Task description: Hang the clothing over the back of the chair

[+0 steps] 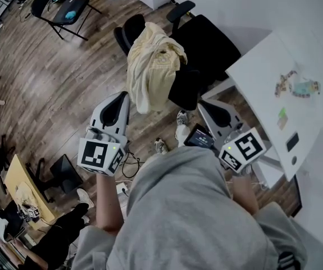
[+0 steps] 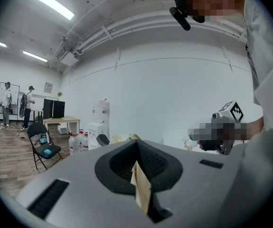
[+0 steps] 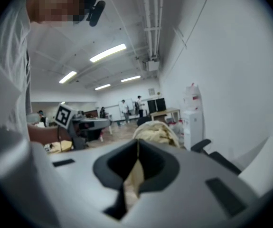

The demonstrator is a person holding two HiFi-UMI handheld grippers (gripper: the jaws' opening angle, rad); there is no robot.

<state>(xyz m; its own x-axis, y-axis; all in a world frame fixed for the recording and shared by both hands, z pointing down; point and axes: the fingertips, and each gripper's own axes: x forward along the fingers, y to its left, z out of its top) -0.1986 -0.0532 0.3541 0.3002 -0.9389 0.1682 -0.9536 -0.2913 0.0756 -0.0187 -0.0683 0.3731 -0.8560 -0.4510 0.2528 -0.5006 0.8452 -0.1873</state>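
Two tools, both empty, so nothing has hold of the cloth.

Left side first: your left gripper (image 1: 122, 98) has its jaws fully together with only their own pads between them, as its own view (image 2: 137, 145) shows. It sits near the clothing (image 1: 149, 66) without touching it.

Centre: the yellow clothing is draped over the back of the black office chair (image 1: 209, 49). It looks bunched toward the left end of the backrest, and a long fold hangs down the near side. I'd call the hang done, but not secure.

Right: your right gripper (image 1: 208, 107) is also closed on nothing, per its own view (image 3: 137, 148). It sits just off the backrest, with the white table (image 1: 262, 66) close on its far side.

Risks from here:
- Uneven drape. More weight appears to hang on the near side, so a nudge could drag the garment off onto the floor.
- An office chair like this probably swivels and rolls. Clip the backrest with either tool and it turns, which may shed the cloth.
- If you re-grip to centre it, closed jaws will only push the fabric. Open before going in.
- Watch the table edge with the right tool.
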